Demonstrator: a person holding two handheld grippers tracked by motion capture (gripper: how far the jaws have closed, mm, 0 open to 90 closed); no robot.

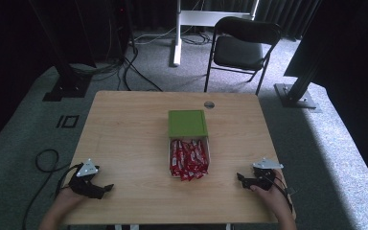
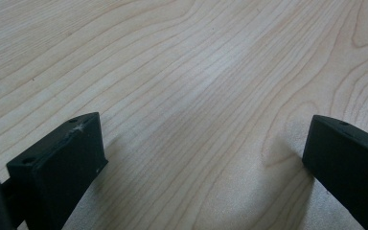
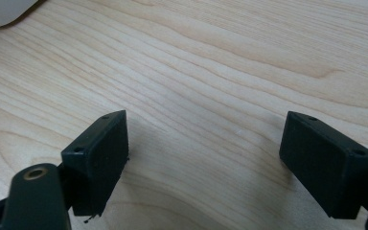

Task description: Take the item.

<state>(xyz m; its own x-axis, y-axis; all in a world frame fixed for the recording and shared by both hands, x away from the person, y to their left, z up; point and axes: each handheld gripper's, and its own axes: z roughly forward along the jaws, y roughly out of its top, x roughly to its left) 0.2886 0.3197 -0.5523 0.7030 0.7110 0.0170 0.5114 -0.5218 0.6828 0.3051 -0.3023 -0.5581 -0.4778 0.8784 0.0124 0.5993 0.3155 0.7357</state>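
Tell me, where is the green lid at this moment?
In the high view, the green lid lies in the middle of the table, at the far end of the white box of red packets, between the two grippers' sides.

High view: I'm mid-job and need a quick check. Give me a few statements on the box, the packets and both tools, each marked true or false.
1. The white open box holds red packets. True.
2. The green square lid covers the packets. False: it lies at the box's far end, and the packets are exposed.
3. The left tool is open with nothing between its jaws. True.
4. The right tool grips a red packet. False: it is open over the bare light wooden table, near the front edge.
5. Both tools are inside the box. False: each rests to one side of it, near the table's front corners.
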